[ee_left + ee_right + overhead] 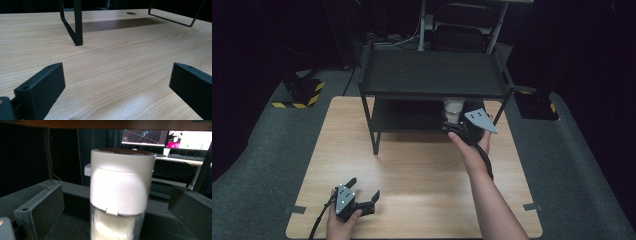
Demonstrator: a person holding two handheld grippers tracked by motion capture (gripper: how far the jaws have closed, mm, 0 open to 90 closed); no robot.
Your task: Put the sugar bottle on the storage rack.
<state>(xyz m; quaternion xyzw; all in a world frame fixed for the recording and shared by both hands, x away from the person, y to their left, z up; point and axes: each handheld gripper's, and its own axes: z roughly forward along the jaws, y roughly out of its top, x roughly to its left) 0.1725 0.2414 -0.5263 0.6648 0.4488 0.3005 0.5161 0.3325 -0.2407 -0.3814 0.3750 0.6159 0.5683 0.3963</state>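
A jar with a white lid (121, 185) and pale powder inside stands on the lower shelf of a black two-tier rack (432, 75); in the high view the jar (453, 107) pokes out under the top shelf. My right gripper (452, 122) is at the shelf's front, open, its jaws on either side of the jar with gaps on both sides. My left gripper (364, 192) rests low over the wooden table (412, 165) near its front left, open with nothing between the fingers (40, 87).
The rack's left front leg (78, 22) stands ahead of the left gripper. A cable hole (131, 13) sits in the table further back. Beyond the rack are monitors (165, 138) and a desk. Grey carpet surrounds the table.
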